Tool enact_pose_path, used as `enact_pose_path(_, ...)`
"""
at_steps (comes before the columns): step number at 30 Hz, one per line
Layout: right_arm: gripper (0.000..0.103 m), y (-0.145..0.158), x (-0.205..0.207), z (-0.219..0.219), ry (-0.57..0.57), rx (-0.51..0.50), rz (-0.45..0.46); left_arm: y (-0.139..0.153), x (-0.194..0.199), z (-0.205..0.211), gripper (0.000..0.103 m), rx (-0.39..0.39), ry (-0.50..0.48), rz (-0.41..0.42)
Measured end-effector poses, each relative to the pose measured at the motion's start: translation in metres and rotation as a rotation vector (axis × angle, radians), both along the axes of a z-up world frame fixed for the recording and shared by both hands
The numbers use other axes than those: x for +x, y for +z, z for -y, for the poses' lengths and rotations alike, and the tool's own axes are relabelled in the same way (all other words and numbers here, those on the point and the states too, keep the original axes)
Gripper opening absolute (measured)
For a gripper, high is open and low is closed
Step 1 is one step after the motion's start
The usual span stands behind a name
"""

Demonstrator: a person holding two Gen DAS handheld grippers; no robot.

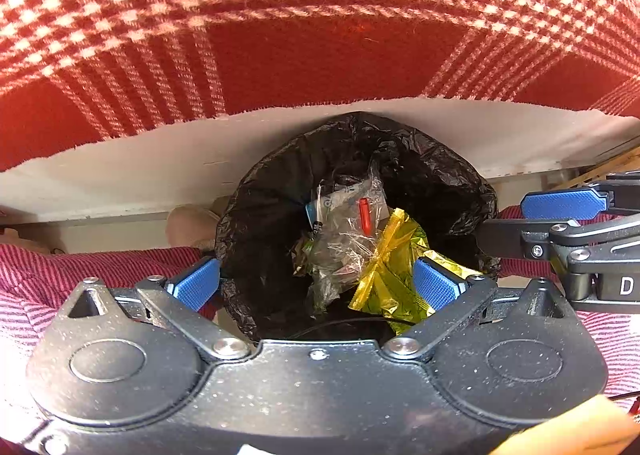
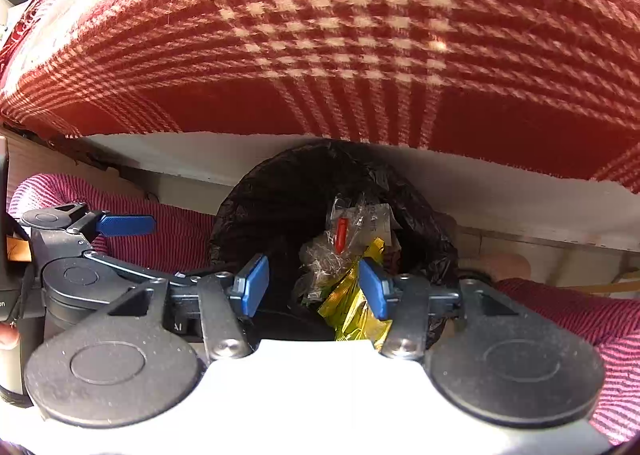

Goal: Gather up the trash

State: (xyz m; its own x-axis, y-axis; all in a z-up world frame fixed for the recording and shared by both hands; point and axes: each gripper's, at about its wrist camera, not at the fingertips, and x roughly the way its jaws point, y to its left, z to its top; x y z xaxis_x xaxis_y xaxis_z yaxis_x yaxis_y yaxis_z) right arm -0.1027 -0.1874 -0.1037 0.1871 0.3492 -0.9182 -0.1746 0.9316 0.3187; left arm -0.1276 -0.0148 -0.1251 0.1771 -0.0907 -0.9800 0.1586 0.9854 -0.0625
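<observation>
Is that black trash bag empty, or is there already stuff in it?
Not empty. The bag is open and holds a yellow wrapper and crumpled clear plastic with a small red piece.

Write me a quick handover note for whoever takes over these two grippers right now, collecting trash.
Left gripper: open wide, empty, poised over the bin.
Right gripper: open, nothing pinched, also above the bin.
Bin with black liner: stands below the edge of the red checked blanket. Inside: a yellow foil wrapper, clear crumpled plastic and a small red piece.
Done: those pieces are in the bin.
Left: no other trash shows in either view; look around the area for more before stopping.
</observation>
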Motion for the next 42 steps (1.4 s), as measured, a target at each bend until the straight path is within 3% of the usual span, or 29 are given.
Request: enact_pose_path(42,0.065,0.0083,-0.0032,0.0018,-0.012,-0.005,0.012,0.0021,-0.0022,-0.0053,0.1,-0.045,0.01,-0.007)
